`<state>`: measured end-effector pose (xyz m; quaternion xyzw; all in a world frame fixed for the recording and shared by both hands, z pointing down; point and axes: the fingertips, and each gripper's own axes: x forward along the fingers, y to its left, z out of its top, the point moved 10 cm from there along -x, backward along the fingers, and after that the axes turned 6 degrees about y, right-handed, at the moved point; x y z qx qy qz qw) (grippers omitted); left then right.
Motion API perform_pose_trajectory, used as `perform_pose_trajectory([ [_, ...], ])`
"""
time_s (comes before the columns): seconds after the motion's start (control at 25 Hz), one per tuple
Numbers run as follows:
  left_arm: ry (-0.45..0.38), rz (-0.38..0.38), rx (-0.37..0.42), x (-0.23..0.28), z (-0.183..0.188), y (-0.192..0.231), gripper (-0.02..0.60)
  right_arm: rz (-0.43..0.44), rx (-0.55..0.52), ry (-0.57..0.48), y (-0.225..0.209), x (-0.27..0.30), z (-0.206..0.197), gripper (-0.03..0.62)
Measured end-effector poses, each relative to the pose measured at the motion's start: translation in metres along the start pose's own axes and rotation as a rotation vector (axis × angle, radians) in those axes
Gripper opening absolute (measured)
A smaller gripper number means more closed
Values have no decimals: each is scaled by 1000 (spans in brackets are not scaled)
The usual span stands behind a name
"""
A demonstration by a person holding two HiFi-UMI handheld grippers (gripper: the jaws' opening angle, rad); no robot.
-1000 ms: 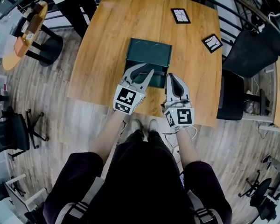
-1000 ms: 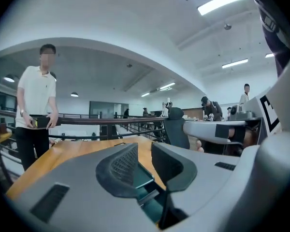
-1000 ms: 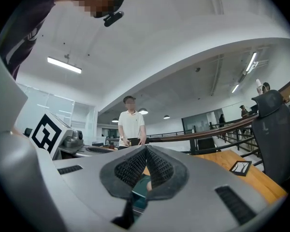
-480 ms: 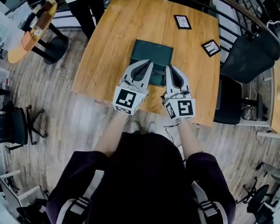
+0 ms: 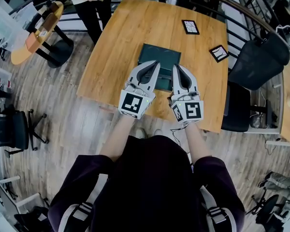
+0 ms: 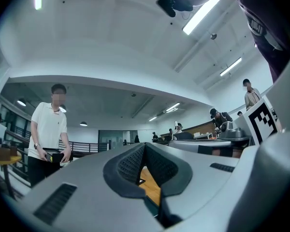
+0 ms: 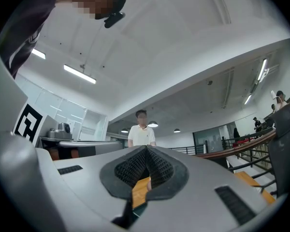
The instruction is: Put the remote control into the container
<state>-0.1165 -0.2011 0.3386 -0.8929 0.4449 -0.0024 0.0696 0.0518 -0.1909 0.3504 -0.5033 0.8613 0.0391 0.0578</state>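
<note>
The dark green container (image 5: 163,56) lies on the wooden table (image 5: 121,42), in the middle toward the near edge. I cannot make out the remote control in any view. My left gripper (image 5: 156,63) hangs over the container's near left part, jaws closed tip to tip with nothing between them; its own view shows the pads (image 6: 130,164) meeting. My right gripper (image 5: 176,67) is beside it over the container's near right edge, also shut and empty (image 7: 146,150). Both gripper views tilt up toward the ceiling, with only a sliver of table below.
Two black-framed marker cards (image 5: 189,27) (image 5: 219,53) lie at the table's far right. A black chair (image 5: 258,57) stands to the right. A person in a white shirt (image 6: 48,129) stands past the far left corner, near a round side table (image 5: 36,33).
The left gripper's jaws, open over the container a second ago, have closed with nothing in them. Both grippers have shifted slightly away from me; the right one stayed shut.
</note>
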Motion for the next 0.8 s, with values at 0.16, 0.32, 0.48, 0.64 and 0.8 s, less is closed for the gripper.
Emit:
perform_pose_trajectory([
  [0.16, 0, 3, 9, -2, 2, -1, 11, 10, -11, -1, 2, -2, -2, 17],
  [0.32, 0, 5, 8, -4, 2, -1, 11, 13, -12, 2, 4, -3, -2, 17],
  [0.48, -1, 6, 11, -7, 4, -2, 11, 9, -8, 1, 5, -7, 0, 17],
  [0.64, -16, 7, 11, -6, 2, -6, 11, 4, 0, 3, 4, -10, -1, 17],
  [0.8, -12, 8, 11, -7, -2, -8, 11, -2, 11, 2, 3, -12, -3, 18],
])
